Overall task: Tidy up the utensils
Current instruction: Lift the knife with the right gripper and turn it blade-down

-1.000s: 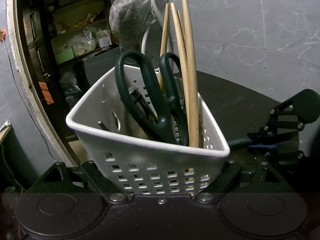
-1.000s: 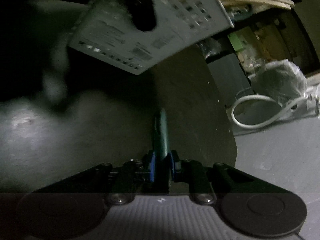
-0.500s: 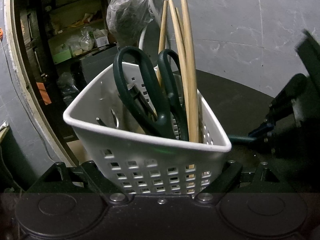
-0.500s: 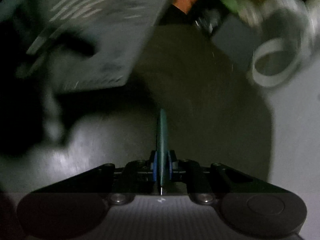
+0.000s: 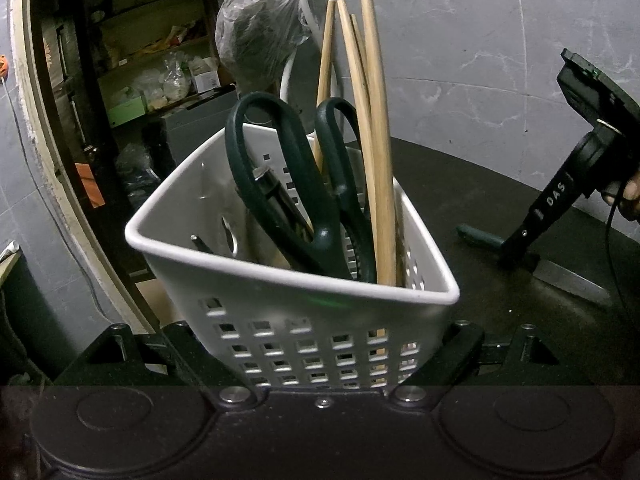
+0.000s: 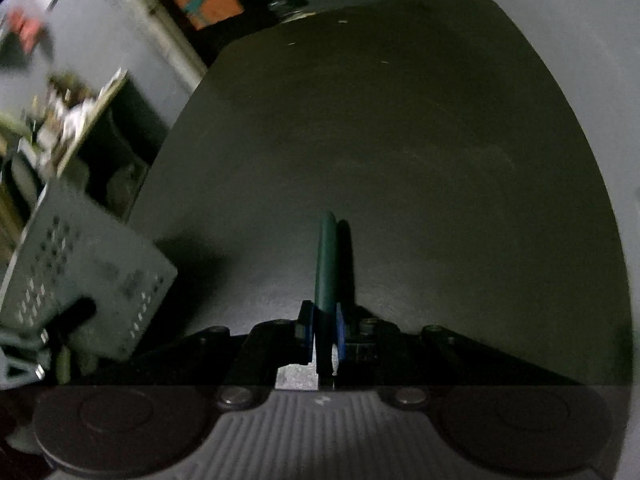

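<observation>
A white perforated basket [image 5: 304, 304] sits between the fingers of my left gripper [image 5: 324, 344], whose jaws are closing against its sides. In it stand dark green scissors [image 5: 288, 184], several wooden sticks [image 5: 372, 128] and some metal utensils. To the right, my right gripper [image 5: 516, 252] is shut on a knife's green handle [image 5: 478, 236], and the blade [image 5: 572, 282] lies low over the dark table. In the right wrist view the handle [image 6: 328, 264] sticks out forward between the blue pads of that gripper [image 6: 325, 332], and the basket [image 6: 80, 272] is at the left edge.
A round dark table [image 6: 400, 140] fills the middle, with grey floor around it. Behind the basket hang a plastic bag [image 5: 256, 28] and a white hose [image 5: 286, 84]. Cluttered shelves [image 5: 152, 80] stand at the back left.
My right gripper has rolled and swung away from the basket to the right, still holding the knife. The left gripper and basket have stayed put.
</observation>
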Available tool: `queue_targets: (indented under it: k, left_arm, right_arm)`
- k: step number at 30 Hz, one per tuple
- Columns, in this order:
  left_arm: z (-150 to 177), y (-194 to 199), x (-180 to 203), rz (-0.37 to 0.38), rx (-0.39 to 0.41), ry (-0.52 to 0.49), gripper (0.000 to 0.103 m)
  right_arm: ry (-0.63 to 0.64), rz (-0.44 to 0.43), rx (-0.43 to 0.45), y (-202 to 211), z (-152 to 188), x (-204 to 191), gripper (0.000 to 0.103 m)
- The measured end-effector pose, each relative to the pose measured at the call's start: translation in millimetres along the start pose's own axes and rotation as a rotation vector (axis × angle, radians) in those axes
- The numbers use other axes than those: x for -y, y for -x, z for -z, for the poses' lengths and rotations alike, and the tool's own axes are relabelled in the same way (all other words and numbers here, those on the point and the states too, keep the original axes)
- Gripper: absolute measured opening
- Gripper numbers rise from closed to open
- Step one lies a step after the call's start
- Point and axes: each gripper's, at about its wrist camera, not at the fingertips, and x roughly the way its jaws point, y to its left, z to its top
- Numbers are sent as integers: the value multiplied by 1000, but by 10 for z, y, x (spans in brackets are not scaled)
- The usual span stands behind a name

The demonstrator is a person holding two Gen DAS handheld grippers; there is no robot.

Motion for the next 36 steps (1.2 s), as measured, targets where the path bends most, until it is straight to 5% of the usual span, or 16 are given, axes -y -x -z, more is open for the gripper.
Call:
queue_targets:
  k: [4, 20, 36]
  left_arm:
    - [2, 0, -2, 0, 0, 1, 89]
    - [3, 8, -8, -3, 0, 4, 90]
    - [17, 17, -25, -8, 1, 6, 90]
  right_arm:
    - [-58, -11, 12, 25, 26, 100, 13]
    - [84, 114, 42, 27, 95, -229, 12]
    - [192, -13, 580, 1330, 236, -867, 12]
